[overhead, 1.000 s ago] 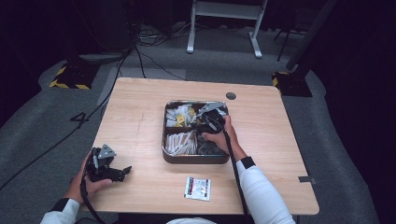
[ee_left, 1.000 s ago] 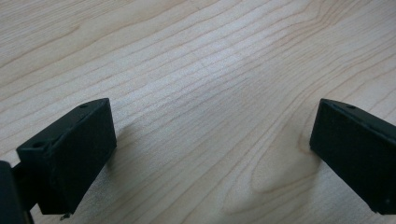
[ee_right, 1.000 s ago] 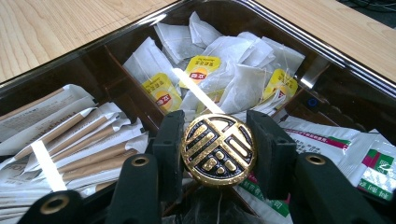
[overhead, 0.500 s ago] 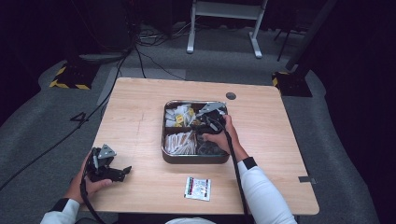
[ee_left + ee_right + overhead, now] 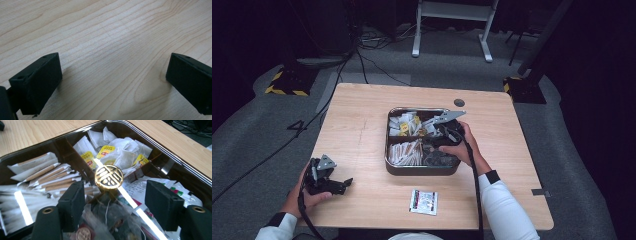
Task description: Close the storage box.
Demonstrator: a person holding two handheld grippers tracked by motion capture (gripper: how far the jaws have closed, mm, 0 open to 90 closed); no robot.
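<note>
A dark metal tray (image 5: 422, 170) with compartments stands mid-table. My right gripper (image 5: 436, 140) hangs over its near right compartment. In the right gripper view the right gripper (image 5: 116, 205) has just been opening its jaws; they stand apart above clear bags of dark tea (image 5: 110, 222), with the pads pressing on nothing. A round gold emblem (image 5: 109, 176) marks the tray's centre. My left gripper (image 5: 346, 184) rests at the table's front left. Seen from the left gripper view, the left gripper (image 5: 112, 80) is wide open over bare wood.
Yellow-tagged tea bags (image 5: 120, 152) fill the far compartment, paper-wrapped sticks (image 5: 42, 175) the left one, and white printed packets (image 5: 150, 187) the right one. A white packet (image 5: 423, 201) lies on the table in front of the tray. The tray's rim (image 5: 175, 150) runs just beyond.
My right hand has shifted slightly over the tray. The left hand and its gripper have stayed put.
</note>
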